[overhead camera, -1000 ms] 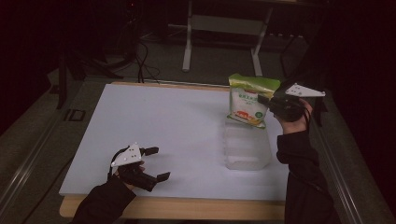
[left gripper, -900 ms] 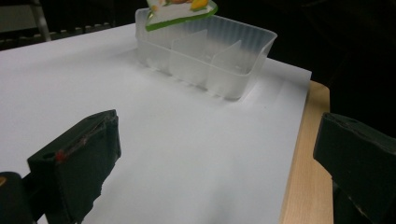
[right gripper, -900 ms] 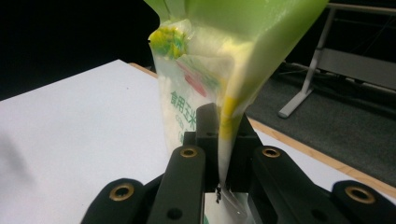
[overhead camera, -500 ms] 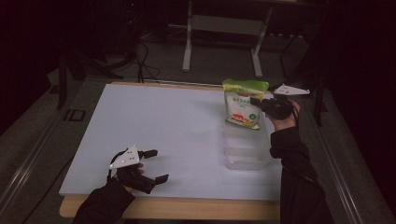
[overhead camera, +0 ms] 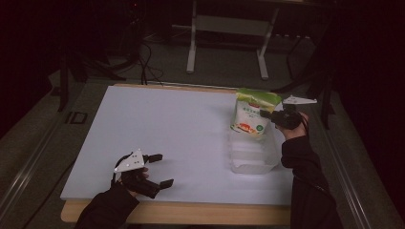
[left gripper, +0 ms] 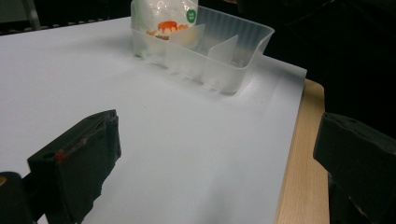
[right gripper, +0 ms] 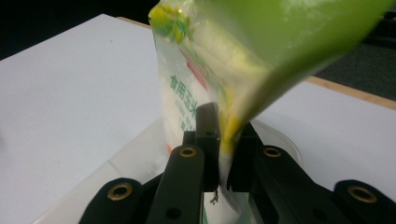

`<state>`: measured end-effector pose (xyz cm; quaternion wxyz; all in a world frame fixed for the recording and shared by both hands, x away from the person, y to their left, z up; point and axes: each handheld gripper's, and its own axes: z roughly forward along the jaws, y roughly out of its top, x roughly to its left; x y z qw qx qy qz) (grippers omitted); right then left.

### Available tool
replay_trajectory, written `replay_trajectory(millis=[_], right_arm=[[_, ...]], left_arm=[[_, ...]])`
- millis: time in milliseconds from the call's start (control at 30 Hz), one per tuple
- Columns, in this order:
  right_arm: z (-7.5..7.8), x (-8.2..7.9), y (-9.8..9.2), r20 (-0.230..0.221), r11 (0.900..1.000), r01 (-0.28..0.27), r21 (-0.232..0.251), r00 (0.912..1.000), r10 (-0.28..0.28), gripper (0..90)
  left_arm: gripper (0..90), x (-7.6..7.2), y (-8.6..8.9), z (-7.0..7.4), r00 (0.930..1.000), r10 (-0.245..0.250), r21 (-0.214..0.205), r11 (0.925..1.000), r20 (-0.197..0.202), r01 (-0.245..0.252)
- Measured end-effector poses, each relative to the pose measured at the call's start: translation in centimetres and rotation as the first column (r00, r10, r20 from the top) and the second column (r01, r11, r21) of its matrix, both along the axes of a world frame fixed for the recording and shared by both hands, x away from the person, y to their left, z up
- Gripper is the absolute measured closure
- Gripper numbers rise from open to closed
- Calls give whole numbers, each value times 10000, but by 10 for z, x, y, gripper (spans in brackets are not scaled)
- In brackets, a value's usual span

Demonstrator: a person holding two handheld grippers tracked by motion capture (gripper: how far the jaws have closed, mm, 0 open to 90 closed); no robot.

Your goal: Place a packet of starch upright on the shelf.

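Note:
A green-topped white food pouch [overhead camera: 252, 113] hangs upright, its lower end down in the far compartment of a clear plastic divided bin [overhead camera: 253, 155] at the table's right. My right gripper [overhead camera: 265, 114] is shut on the pouch's right edge; the right gripper view shows the jaws clamped on the pouch [right gripper: 219, 70]. The left gripper view shows the pouch [left gripper: 166, 23] standing in the bin [left gripper: 219, 56] at its far end. My left gripper [overhead camera: 160, 169] rests near the table's front left edge, open, nothing between its fingers [left gripper: 79, 158].
A white sheet [overhead camera: 162, 129] covers the wooden table [overhead camera: 191, 212], whose bare edge runs along the front. A metal stand [overhead camera: 227, 28] and cables lie on the dark floor behind the table.
My right gripper has carried the pouch leftward and down, from above the bin's right side into its far compartment. The left gripper has stayed put.

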<state>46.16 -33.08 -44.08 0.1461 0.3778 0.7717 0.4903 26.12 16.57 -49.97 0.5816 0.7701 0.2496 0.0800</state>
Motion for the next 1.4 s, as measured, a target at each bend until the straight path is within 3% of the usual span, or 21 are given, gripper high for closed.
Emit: replay_trajectory(millis=[67,167,200,267,300,367,400,533,600,767,933,1100,1233,1400], right_arm=[[1,-2,0,38,10000,54,-19,10000,-54,817],[6,-6,-1,486,9993,365,89,9981,-369,678],[8,-8,-2,496,9981,550,276,9972,-563,653],[13,-11,-2,95,9957,800,462,9967,-805,549],[15,-14,-1,120,9950,943,318,9954,-948,493],[16,-18,-1,278,9951,967,182,9949,-972,493],[20,-25,0,451,9930,1174,138,9920,-1179,375],[25,-35,-1,505,9883,1499,281,9872,-1512,272],[28,-46,-1,429,9836,1718,544,9838,-1742,176],[32,-70,3,750,9806,1776,829,9801,-1838,139],[35,-87,9,739,9829,1505,1065,9845,-1587,137],[34,-97,13,717,9862,1353,951,9872,-1424,141],[33,-112,16,701,9876,1005,1207,9915,-1094,142],[34,-124,21,769,9902,788,1155,9931,-880,142]], left_arm=[[13,1,0,0,10000,4,16,10000,26,-4],[13,1,0,0,10000,7,-5,10000,29,-7],[13,0,0,0,10000,19,3,10000,43,-19],[13,0,0,0,10000,34,9,10000,90,-34],[13,0,0,0,9999,44,10,10000,97,-44],[13,0,0,0,9999,44,10,10000,97,-44],[13,1,1,0,9999,63,3,10000,120,-63],[13,0,0,1,9998,70,-15,10000,173,-69],[13,-1,1,2,9997,82,-29,10000,214,-81],[13,-1,1,2,9997,125,-2,9999,226,-125],[13,-2,0,3,9996,102,41,9999,280,-103],[13,-2,0,3,9995,69,137,9999,307,-73],[13,-3,0,2,9996,48,162,9999,264,-53],[13,-3,-1,3,9997,30,129,9999,237,-33]])
